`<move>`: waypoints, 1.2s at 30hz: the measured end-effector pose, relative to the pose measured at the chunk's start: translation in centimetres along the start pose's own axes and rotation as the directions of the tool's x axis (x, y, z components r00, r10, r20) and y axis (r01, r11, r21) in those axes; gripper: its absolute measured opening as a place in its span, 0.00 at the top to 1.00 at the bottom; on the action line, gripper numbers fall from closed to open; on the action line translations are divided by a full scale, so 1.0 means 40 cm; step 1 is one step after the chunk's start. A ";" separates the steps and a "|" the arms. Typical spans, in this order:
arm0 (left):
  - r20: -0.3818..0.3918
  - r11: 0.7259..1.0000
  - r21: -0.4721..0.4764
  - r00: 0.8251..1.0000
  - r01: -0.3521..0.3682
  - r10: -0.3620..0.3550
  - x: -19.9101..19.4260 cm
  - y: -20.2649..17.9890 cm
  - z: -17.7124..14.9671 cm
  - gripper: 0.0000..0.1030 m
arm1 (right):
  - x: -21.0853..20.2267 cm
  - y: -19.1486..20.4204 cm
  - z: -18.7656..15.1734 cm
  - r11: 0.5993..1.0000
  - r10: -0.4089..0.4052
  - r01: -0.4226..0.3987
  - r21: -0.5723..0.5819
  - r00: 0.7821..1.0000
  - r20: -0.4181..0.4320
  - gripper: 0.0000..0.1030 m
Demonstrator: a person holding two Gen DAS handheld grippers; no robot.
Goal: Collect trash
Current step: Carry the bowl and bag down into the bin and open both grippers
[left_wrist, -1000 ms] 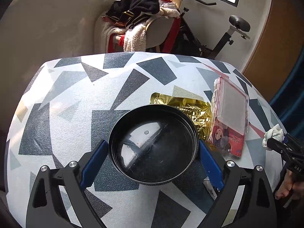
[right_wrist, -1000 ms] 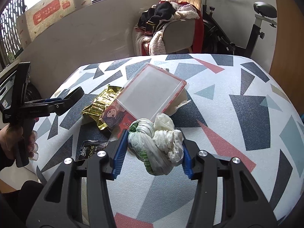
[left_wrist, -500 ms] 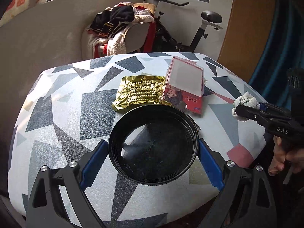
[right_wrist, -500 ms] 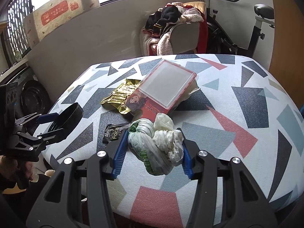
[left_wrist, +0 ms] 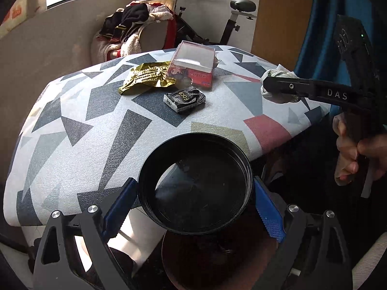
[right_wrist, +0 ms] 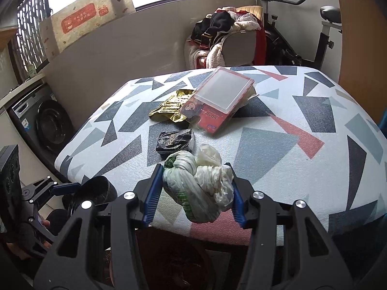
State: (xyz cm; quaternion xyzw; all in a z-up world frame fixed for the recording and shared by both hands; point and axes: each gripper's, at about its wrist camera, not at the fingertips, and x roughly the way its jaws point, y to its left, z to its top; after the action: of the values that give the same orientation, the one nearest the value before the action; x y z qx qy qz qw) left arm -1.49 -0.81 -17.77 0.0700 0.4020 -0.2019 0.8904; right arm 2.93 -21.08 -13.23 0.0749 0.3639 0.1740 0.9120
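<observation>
We have the black bowl [left_wrist: 194,188] clamped in our left hand-held gripper [left_wrist: 193,193] and the knotted plastic bag [right_wrist: 197,183] squeezed in our right hand-held gripper [right_wrist: 193,193], both carried at the near edge of the patterned surface [left_wrist: 72,133]. Ahead of both grippers, a black packet [left_wrist: 185,98], a gold wrapper [left_wrist: 146,77] and a red box with a clear lid [left_wrist: 193,65] lie uncollected, so we judge the job roughly half done. Below the bowl sits a dark round opening [left_wrist: 217,261], likely the bin, with open room off the edge to drop things.
</observation>
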 end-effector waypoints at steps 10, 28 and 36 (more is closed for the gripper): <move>-0.037 1.000 0.011 0.999 0.009 -0.008 0.009 -0.039 -0.055 0.07 | -0.007 0.013 -0.072 1.000 0.014 -0.013 0.020 0.999 -0.040 0.50; 0.096 0.982 -0.138 0.985 -0.128 0.142 -0.099 0.076 -0.017 0.06 | 0.083 0.133 -0.216 0.992 0.091 -0.109 -0.067 0.969 -0.230 0.50; 0.082 0.974 -0.172 0.983 -0.146 0.162 -0.088 0.100 -0.018 0.06 | 0.124 0.174 -0.246 0.987 0.084 -0.119 -0.108 0.954 -0.288 0.50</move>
State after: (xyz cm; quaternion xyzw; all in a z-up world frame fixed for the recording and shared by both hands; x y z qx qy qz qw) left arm -2.43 4.11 -15.78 0.0170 0.3678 -0.1013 0.9242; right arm -2.34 -12.67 -21.67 0.0110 0.4744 0.2519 0.8434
